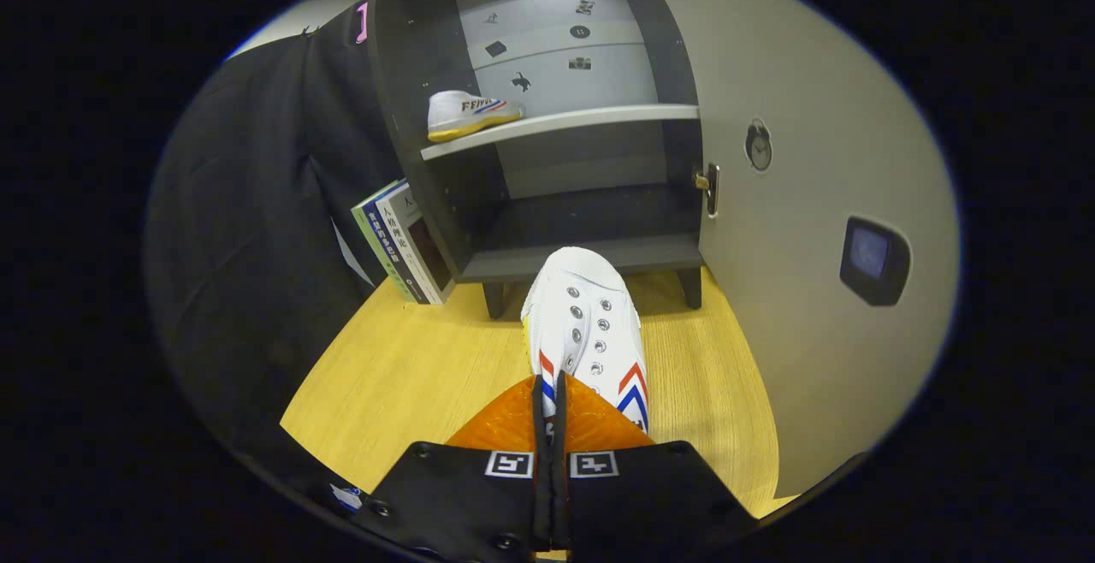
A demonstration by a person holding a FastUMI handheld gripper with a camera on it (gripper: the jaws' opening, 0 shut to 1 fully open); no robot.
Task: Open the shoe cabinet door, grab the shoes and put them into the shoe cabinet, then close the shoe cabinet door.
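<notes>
A white sneaker (586,323) with red and blue stripes points toe-first toward the open shoe cabinet (547,204). My gripper (552,413) is shut on the sneaker's heel end, its fingers pressed together on the rim. The toe hangs just before the cabinet's dark lower shelf (582,255). A second white sneaker (469,113) rests on the left of the pale upper shelf (599,121). The cabinet door (821,229) stands swung open to the right, with a small dark knob (873,259) on it.
Several books (402,242) lean against the cabinet's left side. The cabinet stands on short legs on a light wooden tabletop (411,375). Black cloth (257,229) hangs to the left.
</notes>
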